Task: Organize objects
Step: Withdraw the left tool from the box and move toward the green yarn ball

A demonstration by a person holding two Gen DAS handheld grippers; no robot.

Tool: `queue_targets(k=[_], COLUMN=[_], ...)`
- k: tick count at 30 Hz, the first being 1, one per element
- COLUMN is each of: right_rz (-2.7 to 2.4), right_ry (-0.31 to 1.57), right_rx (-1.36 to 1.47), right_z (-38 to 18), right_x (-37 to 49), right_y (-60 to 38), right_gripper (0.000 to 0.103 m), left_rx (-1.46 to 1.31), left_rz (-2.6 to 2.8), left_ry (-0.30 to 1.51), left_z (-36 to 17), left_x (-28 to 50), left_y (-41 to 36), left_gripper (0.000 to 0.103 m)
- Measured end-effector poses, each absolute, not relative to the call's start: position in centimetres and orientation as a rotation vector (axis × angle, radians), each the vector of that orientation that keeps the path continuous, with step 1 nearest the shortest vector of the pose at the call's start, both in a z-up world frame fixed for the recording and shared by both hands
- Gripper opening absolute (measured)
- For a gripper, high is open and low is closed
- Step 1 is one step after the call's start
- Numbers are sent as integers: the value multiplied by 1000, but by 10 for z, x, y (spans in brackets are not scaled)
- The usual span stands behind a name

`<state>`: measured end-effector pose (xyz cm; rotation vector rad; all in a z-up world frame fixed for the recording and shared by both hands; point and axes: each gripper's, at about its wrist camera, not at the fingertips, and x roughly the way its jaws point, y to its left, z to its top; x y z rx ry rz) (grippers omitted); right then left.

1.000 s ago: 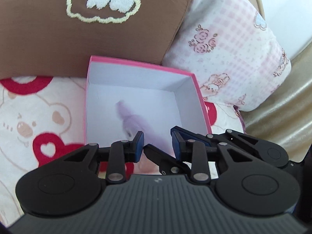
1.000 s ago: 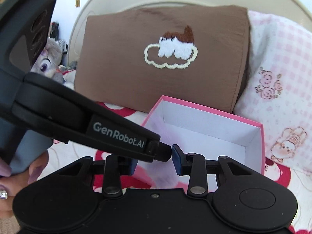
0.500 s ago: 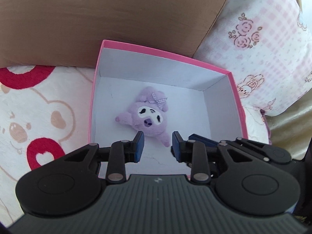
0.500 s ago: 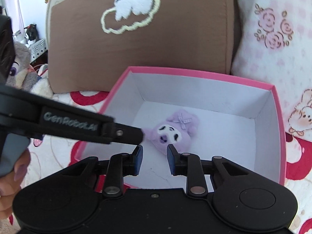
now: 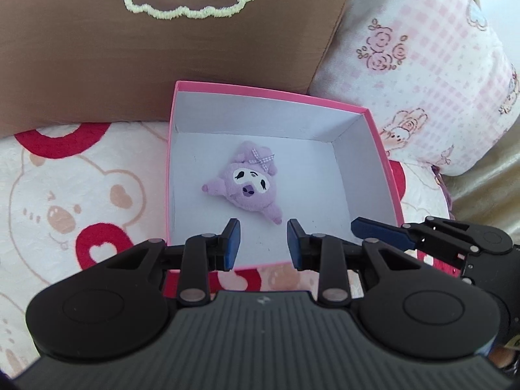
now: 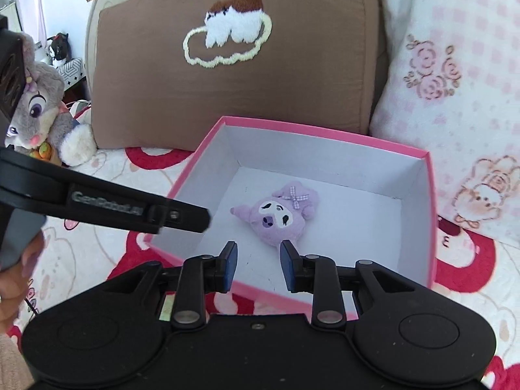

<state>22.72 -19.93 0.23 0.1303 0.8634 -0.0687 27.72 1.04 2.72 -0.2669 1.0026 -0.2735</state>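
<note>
moved: purple plush (image 5: 248,184) was a falling blur a second ago and now lies still on the box floor; both wrist views have pulled back a little, so more of the pink box (image 5: 269,92) shows.
left gripper (image 5: 263,239): jaws narrow, nothing between the pads, tips hanging over the near wall of the box.
right gripper (image 6: 258,260): jaws also narrow and empty; they have just been opening slightly after pinching in, with no thing between them.
plush, from left gripper: straight ahead and just beyond the tips, nearest foot almost on the gap's centre line.
plush, from right gripper: ahead and a touch right; right fingertip (image 6: 286,248) overlaps the plush's lower edge in view, contact can't be told.
long axis: from bowed head at the far end to foot at the near end, diagonal, near end swung right of the left gripper's line.
nearer hand: right, by the look of it; left sits further back over the near wall.
judgement: toy is placed; next item likely lies outside the box. Grey bunny (image 6: 39,110) sits far left of the right gripper, beside the brown pillow (image 6: 234,97).
</note>
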Motion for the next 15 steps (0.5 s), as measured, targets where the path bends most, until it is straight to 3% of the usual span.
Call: queue_targets(k=[15], right_rz=[-92], right_ry=[880], right_rx=[86], right_z=[38], right_x=[167], right_y=[-172], right_gripper=[37], left_rx=[-146], left_rz=[-305], left_ry=[1040], left_z=[74], left_x=[203], left_y=[12], left_gripper=[36])
